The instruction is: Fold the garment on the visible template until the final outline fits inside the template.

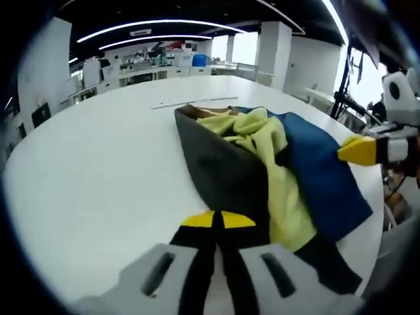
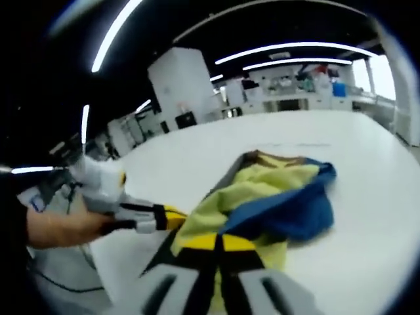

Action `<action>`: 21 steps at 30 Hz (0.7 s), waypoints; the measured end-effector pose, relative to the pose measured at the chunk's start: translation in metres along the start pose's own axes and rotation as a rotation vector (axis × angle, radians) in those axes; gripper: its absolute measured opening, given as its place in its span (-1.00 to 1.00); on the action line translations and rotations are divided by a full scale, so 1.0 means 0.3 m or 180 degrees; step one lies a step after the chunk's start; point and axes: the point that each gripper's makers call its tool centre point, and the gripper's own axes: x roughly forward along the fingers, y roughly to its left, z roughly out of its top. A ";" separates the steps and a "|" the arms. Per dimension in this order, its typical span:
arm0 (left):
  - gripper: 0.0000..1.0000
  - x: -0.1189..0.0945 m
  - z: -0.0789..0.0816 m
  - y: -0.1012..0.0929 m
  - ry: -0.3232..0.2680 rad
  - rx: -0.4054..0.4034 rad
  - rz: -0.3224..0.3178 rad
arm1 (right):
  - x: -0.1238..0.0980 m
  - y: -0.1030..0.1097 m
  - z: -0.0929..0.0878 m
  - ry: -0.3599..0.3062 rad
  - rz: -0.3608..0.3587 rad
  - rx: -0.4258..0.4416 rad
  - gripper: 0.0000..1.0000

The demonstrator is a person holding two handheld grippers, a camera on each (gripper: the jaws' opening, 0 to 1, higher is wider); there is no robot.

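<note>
the garment (image 1: pixel 262 164) lies bunched in a heap on the white desk (image 1: pixel 98 170), grey, pale yellow and blue layers tumbled over one another, so the folding looks barely started to me; nothing here reads as a neat outline yet. faint lines (image 1: pixel 193 102) on the desk just beyond the heap may be the template, though i can't make out its full shape, and the cloth sits mostly short of them.

the left gripper (image 1: pixel 218 220) has its yellow-tipped fingers pressed together over the grey edge nearest it; it seems pinched on the cloth, but i cannot tell for sure. the right gripper (image 2: pixel 218 244) likewise shows its fingers closed tight with yellow fabric right at the tips, and whether it truly holds it i cannot tell. in the right gripper view a hand (image 2: pixel 59 226) carries the other tool in from the left.

what's left, i'd judge, is nearly everything: spreading, squaring and folding.

the desk is broad, white and round-edged, in an open office with white pillars (image 2: pixel 180 85), strip lights (image 1: pixel 157 23) and shelving (image 1: pixel 157 62) far behind.
</note>
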 end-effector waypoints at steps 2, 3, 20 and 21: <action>-1.00 -0.009 0.014 0.029 -0.0031 0.0155 0.0069 | -0.013 -0.011 0.002 0.0005 -0.0011 0.0013 -1.00; -1.00 -0.018 0.026 0.044 -0.0064 0.0210 0.0108 | -0.019 -0.021 0.000 0.0013 -0.0020 0.0062 -1.00; -1.00 -0.099 0.094 0.308 -0.0209 0.0197 0.0621 | -0.177 -0.288 -0.036 0.0403 -0.0444 -0.0034 -1.00; -1.00 -0.098 0.095 0.316 -0.0202 0.0204 0.0636 | -0.187 -0.304 -0.035 0.0412 -0.0487 -0.0027 -1.00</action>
